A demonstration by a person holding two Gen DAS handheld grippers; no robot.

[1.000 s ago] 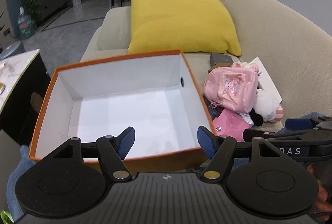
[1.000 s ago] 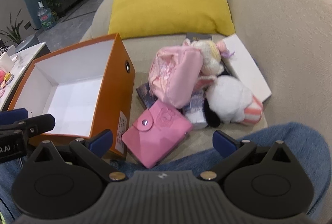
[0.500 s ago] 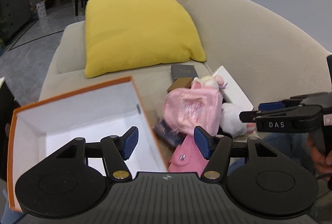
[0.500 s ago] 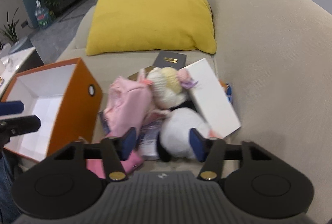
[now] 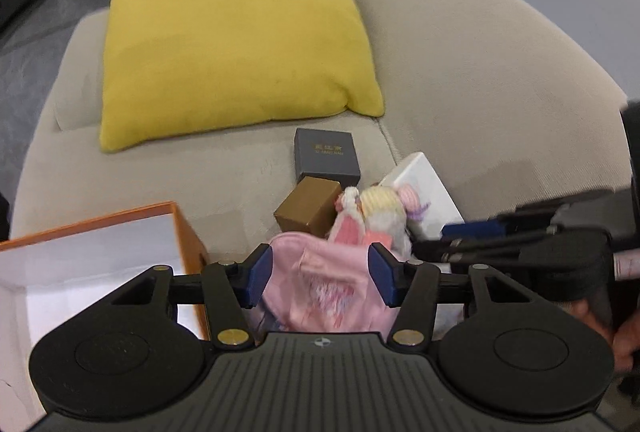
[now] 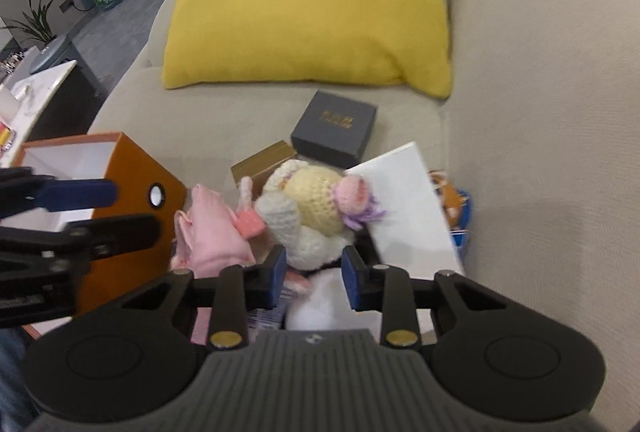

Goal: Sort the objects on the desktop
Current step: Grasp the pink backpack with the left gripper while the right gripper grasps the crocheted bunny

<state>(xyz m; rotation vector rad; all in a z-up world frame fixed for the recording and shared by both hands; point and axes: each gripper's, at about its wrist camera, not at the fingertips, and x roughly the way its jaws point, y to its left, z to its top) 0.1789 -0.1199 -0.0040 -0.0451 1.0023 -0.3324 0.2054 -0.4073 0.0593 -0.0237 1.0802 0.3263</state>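
A pile of small things lies on a beige sofa seat: a pink pouch (image 5: 324,284), a crocheted doll (image 6: 316,208), a brown box (image 5: 308,206), a dark grey box (image 5: 326,154) and a white box (image 6: 408,204). My left gripper (image 5: 320,278) is open, its jaws on either side of the pink pouch. My right gripper (image 6: 314,276) is open, just above the lower edge of the crocheted doll and a white plush (image 6: 328,300). An orange box (image 5: 100,256) with a white inside stands open to the left.
A yellow cushion (image 5: 228,44) leans at the back of the seat. The sofa backrest (image 6: 552,112) curves along the right. A low table (image 6: 36,100) with small items is at the far left. A blue-and-orange item (image 6: 456,204) peeks from under the white box.
Both grippers moved forward and right, from the orange box toward the pile. The right jaws have narrowed. The left gripper now straddles the pink pouch and the right sits over the doll.
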